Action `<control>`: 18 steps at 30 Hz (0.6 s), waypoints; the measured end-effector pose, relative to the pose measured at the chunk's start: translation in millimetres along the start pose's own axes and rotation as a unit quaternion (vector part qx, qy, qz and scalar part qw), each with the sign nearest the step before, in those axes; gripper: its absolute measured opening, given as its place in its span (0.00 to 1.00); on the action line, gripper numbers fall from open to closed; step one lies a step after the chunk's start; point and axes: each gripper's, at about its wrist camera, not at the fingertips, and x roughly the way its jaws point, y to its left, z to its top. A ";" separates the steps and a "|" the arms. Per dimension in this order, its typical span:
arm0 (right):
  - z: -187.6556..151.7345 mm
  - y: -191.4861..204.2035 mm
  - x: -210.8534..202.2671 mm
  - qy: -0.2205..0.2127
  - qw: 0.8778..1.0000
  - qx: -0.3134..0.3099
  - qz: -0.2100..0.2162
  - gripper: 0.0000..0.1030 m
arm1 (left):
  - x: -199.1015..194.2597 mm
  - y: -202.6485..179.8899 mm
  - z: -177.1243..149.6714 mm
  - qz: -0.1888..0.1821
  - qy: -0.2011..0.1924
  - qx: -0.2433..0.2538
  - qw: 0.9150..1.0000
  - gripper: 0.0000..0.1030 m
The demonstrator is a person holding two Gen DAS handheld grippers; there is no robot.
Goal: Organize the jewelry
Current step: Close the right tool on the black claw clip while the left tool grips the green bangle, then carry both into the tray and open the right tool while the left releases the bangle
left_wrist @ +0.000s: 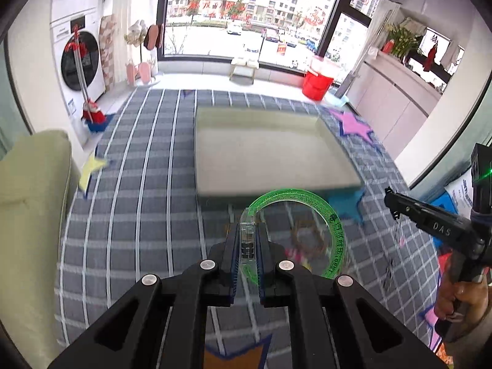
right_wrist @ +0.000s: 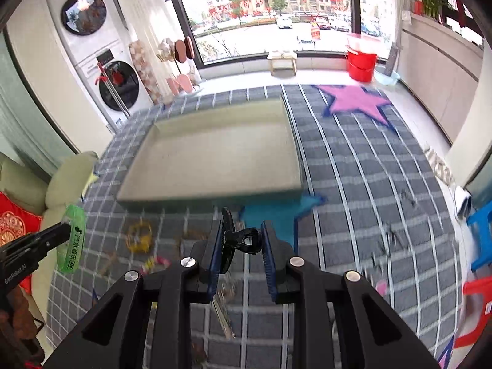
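Left gripper [left_wrist: 247,246] raised above the grey checked rug [left_wrist: 138,184], tilted forward and down, clenched on the rim of a translucent green bangle [left_wrist: 319,215]; bangle standing roughly upright between the blue pads, its ring swung out to the right of the fingers, hanging just short of the near edge of the beige tray [left_wrist: 270,153]. Right gripper [right_wrist: 241,240] likewise held over the rug near the tray's near edge, angled down toward it, grasping a black hair clip [right_wrist: 243,240] by its two handles, clip's jaws pointing up and left past the left finger. Seen from the left wrist view, right gripper [left_wrist: 396,204] reaching in from the right, level with the tray's near right corner, a bare hand [left_wrist: 458,298] wrapped around its grip. Blurred small pieces [right_wrist: 140,238] of yellow and pink jewelry scattered on the rug in front of the tray, too smeared to name. Tray lying flat on the rug, beside a blue star [right_wrist: 276,215] at its near right corner.
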 end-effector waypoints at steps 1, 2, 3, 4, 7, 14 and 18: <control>8.6 1.4 2.0 -0.002 1.000 -0.002 0.003 0.26 | 2.6 -1.7 9.2 0.002 -0.005 0.003 1.000 0.23; 18.1 2.5 5.1 -0.003 1.000 -0.004 0.004 0.26 | 4.7 -3.0 18.4 0.005 -0.010 0.006 1.000 0.23; 28.7 3.3 10.0 -0.003 1.000 -0.007 0.005 0.26 | 8.5 -4.4 29.6 0.010 -0.017 0.010 1.000 0.23; 39.0 3.9 15.9 -0.002 1.000 -0.010 0.006 0.26 | 11.5 -4.1 36.1 0.012 -0.020 0.012 1.000 0.23; 66.3 3.4 36.3 0.001 1.000 -0.015 0.001 0.26 | 35.4 -5.0 64.4 0.022 -0.027 0.012 0.999 0.23; 112.7 -4.1 101.5 0.018 1.000 -0.005 -0.005 0.26 | 121.3 0.1 112.0 0.050 -0.004 0.012 0.999 0.23; 127.2 -8.0 140.9 0.030 0.999 -0.002 -0.013 0.26 | 169.5 6.6 119.8 0.062 0.017 0.014 0.998 0.23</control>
